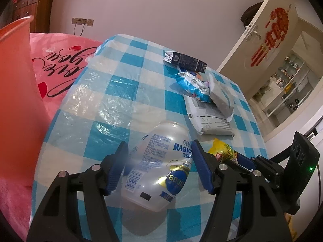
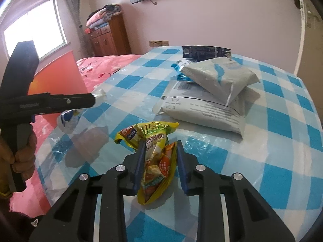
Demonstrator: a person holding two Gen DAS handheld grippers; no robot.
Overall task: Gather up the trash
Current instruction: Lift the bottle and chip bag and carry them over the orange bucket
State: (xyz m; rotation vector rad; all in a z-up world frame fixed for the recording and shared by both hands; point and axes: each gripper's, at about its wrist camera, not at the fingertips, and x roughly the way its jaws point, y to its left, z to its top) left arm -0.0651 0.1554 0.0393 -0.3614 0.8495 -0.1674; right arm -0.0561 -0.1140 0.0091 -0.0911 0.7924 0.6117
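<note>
left tongs (image 1: 159, 169) grip a clear bottle (image 1: 159, 161), lifted off the checked tabletop (image 1: 121, 92). right tongs (image 2: 159, 161), narrow, clamp a yellow wrapper (image 2: 155, 157) near the grey parcels (image 2: 210, 92). red bin (image 1: 16, 80) stands left of the tabletop.

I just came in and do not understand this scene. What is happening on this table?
A person is collecting trash with two handheld grippers. The left gripper holds a clear plastic bottle in its jaws. The right gripper has its jaws around a yellow snack wrapper. Grey parcels and a dark carton remain on the checked table. A red bin stands beside it.
</note>
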